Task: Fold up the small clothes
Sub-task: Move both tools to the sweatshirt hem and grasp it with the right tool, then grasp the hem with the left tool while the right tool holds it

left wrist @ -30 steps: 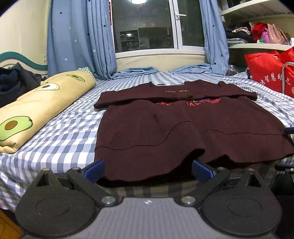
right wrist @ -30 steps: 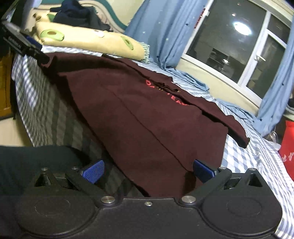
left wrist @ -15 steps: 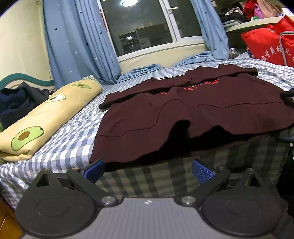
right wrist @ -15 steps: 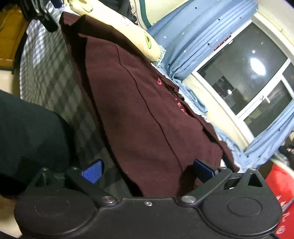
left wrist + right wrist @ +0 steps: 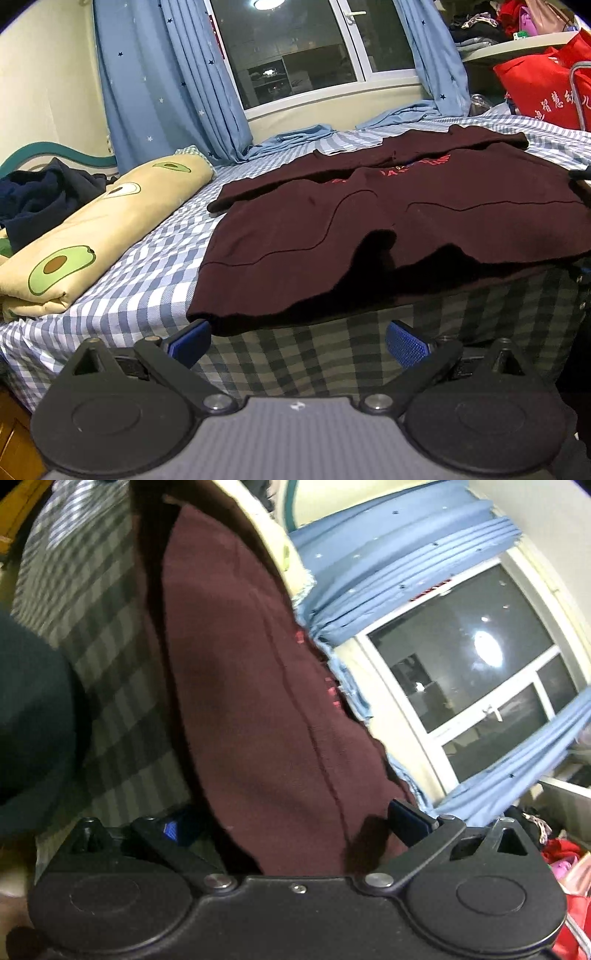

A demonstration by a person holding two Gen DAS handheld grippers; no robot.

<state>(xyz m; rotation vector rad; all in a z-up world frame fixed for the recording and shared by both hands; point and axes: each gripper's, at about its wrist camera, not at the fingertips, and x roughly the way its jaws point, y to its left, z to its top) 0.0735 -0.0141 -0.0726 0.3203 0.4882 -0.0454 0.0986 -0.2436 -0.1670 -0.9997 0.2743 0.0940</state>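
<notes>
A dark maroon sweatshirt (image 5: 388, 214) with red lettering lies spread on the blue-and-white checked bed (image 5: 147, 266), its hem hanging at the front edge. My left gripper (image 5: 295, 338) is open, just below and in front of the hem's left corner, with nothing between the blue pads. In the right wrist view, rolled steeply, the sweatshirt (image 5: 258, 701) fills the middle. My right gripper (image 5: 291, 823) is open with the hem's edge lying between its fingers.
A long avocado-print pillow (image 5: 99, 229) lies along the bed's left side, with dark clothes (image 5: 40, 195) behind it. Blue curtains (image 5: 166, 81) and a window stand at the back. A red bag (image 5: 546, 85) sits at the right.
My left gripper has dropped lower and shifted left toward the hem's left corner. My right gripper has rolled steeply and closed in on the hem, which now lies between its fingers.
</notes>
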